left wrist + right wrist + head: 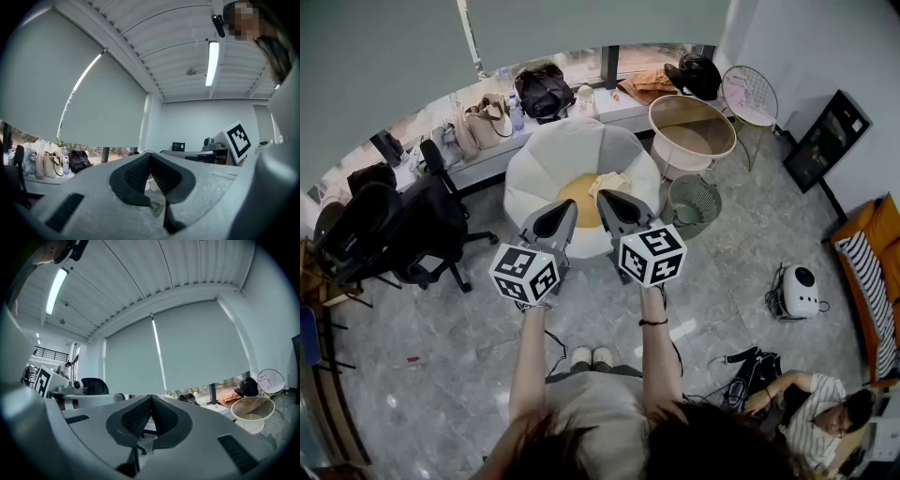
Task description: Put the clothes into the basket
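Head view: left claw (564, 214), right claw (610, 202) clenched empty before beanbag (546, 155) with clothes (581, 192), basket (688, 217) alongside.

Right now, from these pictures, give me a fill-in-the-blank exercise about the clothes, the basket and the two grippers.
1. The yellow and cream clothes lie on the white ____.
2. In the head view the wire basket stands to the ____ of those clothes.
3. The left gripper and the right gripper are held level, both with jaws ____ and nothing between them.

Missing words: beanbag; right; shut.
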`<state>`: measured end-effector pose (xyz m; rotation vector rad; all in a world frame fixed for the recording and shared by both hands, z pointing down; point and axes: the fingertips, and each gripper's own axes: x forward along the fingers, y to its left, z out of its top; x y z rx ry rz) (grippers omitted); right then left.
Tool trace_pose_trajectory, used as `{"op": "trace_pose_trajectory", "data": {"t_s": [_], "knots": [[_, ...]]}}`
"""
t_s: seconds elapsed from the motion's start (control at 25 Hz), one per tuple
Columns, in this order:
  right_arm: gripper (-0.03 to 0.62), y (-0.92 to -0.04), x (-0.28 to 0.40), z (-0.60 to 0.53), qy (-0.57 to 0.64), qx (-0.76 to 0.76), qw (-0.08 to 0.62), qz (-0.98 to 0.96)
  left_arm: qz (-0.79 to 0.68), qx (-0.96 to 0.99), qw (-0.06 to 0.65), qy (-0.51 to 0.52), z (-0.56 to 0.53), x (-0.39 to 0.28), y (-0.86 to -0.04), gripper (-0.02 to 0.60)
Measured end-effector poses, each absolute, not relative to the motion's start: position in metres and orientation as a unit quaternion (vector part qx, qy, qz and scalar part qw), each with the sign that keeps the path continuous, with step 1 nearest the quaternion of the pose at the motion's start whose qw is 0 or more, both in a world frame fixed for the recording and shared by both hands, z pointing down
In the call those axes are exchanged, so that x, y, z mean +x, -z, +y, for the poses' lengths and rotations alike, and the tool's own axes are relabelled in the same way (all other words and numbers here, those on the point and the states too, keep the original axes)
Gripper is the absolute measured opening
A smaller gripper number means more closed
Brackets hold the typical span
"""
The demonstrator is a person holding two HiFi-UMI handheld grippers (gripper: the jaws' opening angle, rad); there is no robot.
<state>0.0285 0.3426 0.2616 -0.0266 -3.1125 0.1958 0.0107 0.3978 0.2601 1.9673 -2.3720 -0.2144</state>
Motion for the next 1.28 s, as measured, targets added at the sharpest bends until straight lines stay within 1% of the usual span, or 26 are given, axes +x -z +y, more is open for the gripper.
{"op": "trace_pose_trajectory", "data": {"t_s": [0.68,1.04,1.16,1.28], "knots": [[0.008,-0.269,0.056,0.318,-0.081,-0.006,0.010,-0.997,-0.766,0.638,0.039,0.070,0.376,0.041,-0.272,0.011],[0.008,-0.280,0.058,0.310,-0.093,-0.010,0.021,-0.995,-0.766,0.635,0.053,0.081,0.375,0.038,-0.278,0.011],[0.008,-0.281,0.050,0.307,-0.106,-0.011,0.013,-0.994,-0.768,0.634,0.058,0.074,0.372,0.030,-0.284,0.011],[0.008,-0.287,0.037,0.301,-0.103,-0.011,0.021,-0.994,-0.766,0.637,0.060,0.068,0.364,0.016,-0.287,0.011]]}}
